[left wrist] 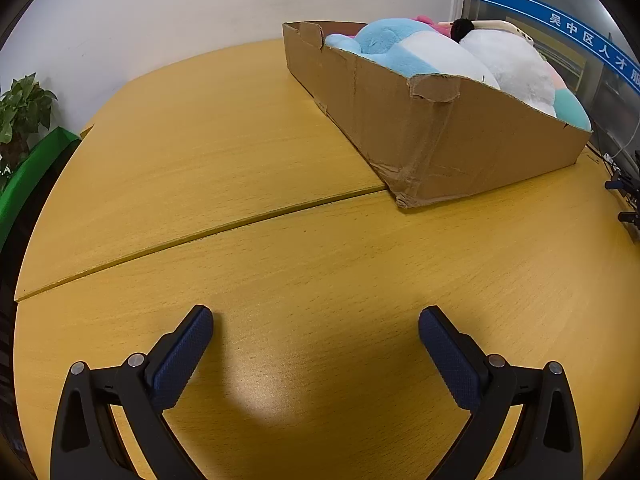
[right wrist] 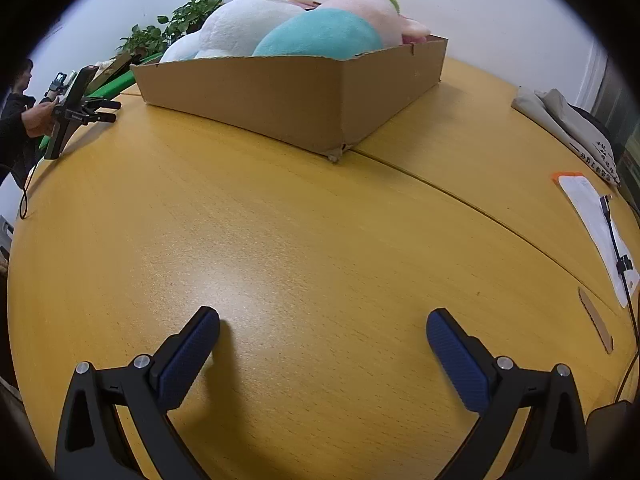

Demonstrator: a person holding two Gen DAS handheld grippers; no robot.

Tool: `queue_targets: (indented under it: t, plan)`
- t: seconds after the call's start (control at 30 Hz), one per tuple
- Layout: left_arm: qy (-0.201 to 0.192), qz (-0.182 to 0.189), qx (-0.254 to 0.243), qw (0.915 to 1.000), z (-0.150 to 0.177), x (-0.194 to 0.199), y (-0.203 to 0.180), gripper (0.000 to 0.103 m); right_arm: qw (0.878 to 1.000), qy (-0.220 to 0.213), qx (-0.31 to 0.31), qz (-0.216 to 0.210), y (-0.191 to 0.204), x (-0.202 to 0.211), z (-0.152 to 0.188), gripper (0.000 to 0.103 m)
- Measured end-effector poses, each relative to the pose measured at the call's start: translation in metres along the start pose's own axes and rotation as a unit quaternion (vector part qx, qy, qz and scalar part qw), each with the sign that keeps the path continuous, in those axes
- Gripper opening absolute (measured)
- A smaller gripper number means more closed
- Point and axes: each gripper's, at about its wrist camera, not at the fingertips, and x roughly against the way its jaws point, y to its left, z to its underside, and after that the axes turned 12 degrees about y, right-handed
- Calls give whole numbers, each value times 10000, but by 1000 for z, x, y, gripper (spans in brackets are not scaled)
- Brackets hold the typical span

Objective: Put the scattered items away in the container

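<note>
Already the cardboard box [left wrist: 420, 128] brims with plush toys [left wrist: 404, 46], so one could roll out if nudged. Both the left gripper [left wrist: 316, 320] and right gripper [right wrist: 323, 322] hover spread apart and empty above the bare tabletop [left wrist: 280, 248].

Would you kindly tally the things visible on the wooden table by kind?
Cardboard box: 1
Plush toys in the box, at least: 3 (blue-white, white, pink with green tuft)
White paper sheet: 1
Total: 5

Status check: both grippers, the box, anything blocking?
Left gripper and right gripper open, empty, over bare table. Cardboard box full of plush toys. Nothing in the way.
</note>
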Motion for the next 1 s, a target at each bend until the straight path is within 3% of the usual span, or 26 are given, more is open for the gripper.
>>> queue_targets:
  t: [1.0]
  plan:
    - [1,-34,44,10000,-9,-5,-2,103,9999,7,154,-34,-12,1,7,103]
